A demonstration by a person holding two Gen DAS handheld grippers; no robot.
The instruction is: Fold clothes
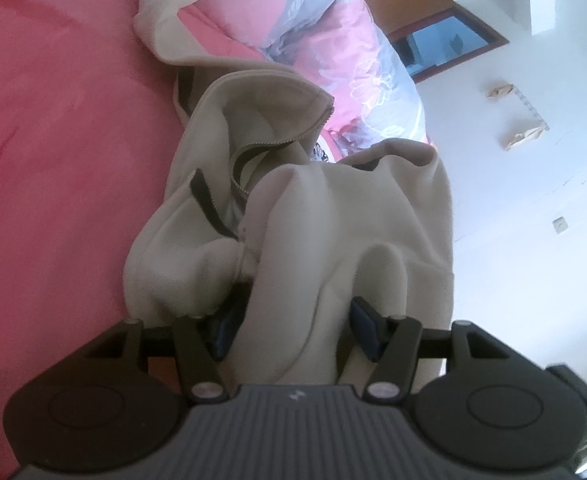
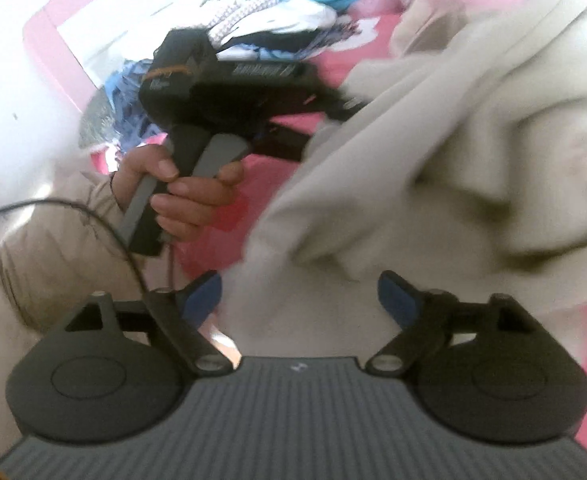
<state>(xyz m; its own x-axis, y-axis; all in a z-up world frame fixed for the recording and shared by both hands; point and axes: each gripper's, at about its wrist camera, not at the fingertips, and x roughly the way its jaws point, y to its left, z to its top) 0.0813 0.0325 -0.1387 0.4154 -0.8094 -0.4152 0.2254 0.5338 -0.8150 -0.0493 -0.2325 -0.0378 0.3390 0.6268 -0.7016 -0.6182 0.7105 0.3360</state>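
A: Nearest the lens, beige jacket [image 1: 313, 220], bunched up, zip undone. It runs from the left gripper [image 1: 291, 328] fwd across the pink bed [image 1: 53, 160].

B: Left gripper state?

A: Clamped on a thick fold of jacket, pads pressing both sides. Right gripper [image 2: 299, 300]: jaws spread wide, cloth just ahead and between them, not pinched.

B: Progress?

A: Early, I'd say. No neat fold visible; sleeves, body all crumpled. Spreading flat and every fold look left to do.
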